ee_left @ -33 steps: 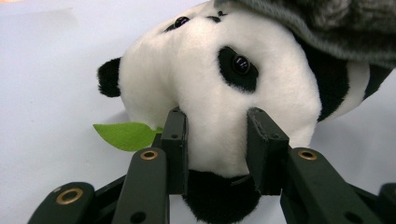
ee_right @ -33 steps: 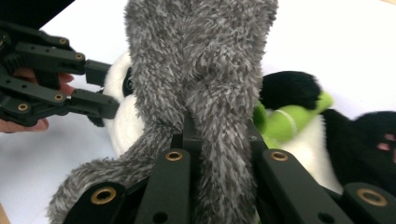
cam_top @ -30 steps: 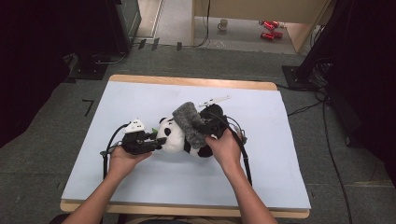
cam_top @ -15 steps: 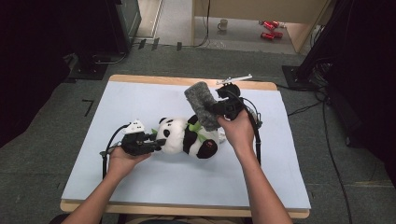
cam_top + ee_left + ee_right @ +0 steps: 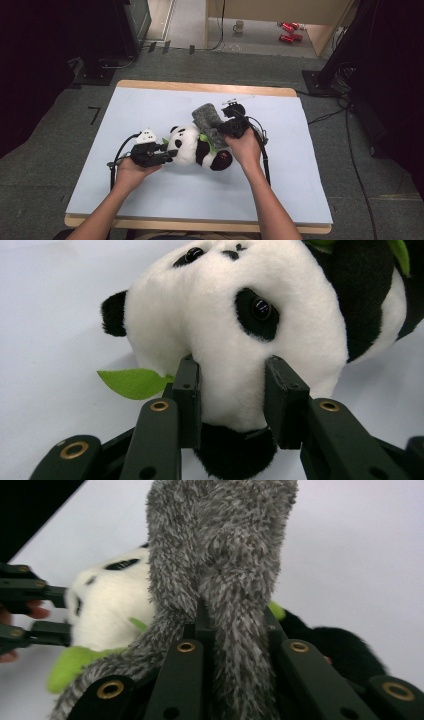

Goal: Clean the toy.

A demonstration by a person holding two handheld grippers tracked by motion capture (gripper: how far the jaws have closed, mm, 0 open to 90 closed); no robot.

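My left gripper (image 5: 232, 400) pinches the panda (image 5: 192, 145) by its head. My right gripper (image 5: 235, 630) clamps the grey sock (image 5: 220, 555), which stands over the panda's body, nearer my right hand.

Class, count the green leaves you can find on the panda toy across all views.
2. One leaf lies beside the left tool, by the panda's head; another sits at its neck, under the grey fuzzy cloth. More may be hidden.
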